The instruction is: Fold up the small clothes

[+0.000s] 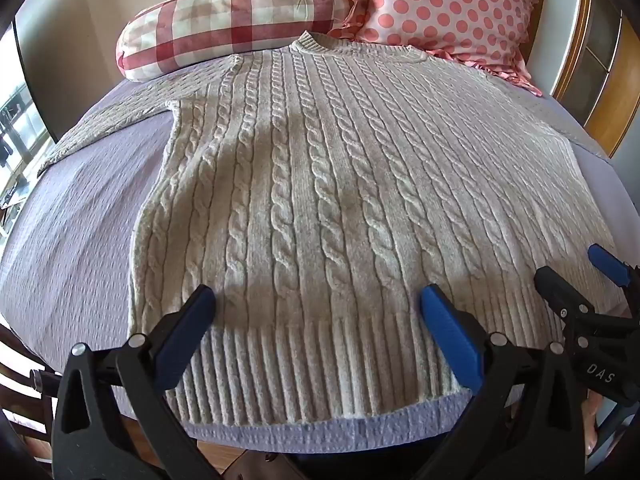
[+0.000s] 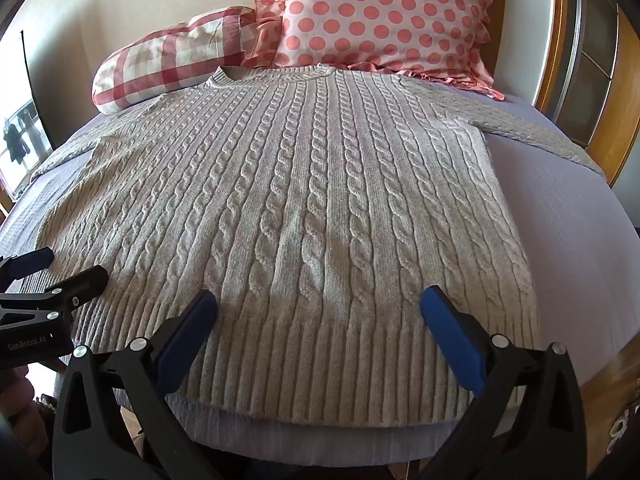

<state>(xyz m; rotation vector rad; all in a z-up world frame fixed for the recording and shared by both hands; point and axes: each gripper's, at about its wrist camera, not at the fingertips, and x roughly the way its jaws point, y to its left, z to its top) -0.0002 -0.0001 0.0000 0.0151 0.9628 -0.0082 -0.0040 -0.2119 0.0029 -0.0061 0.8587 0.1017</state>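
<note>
A cream cable-knit sweater (image 1: pixel 320 184) lies flat on the lavender textured bedspread (image 1: pixel 80 240), collar near 2 pillows. The left gripper (image 1: pixel 318 304) and right gripper (image 2: pixel 320 306) hover above its ribbed hem, jaws spread wide, holding nothing.

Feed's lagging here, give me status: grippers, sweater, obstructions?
Left gripper and right gripper open over hem. Sweater flat, unfolded, sleeves out. Pillows touch collar; nothing blocking.
</note>
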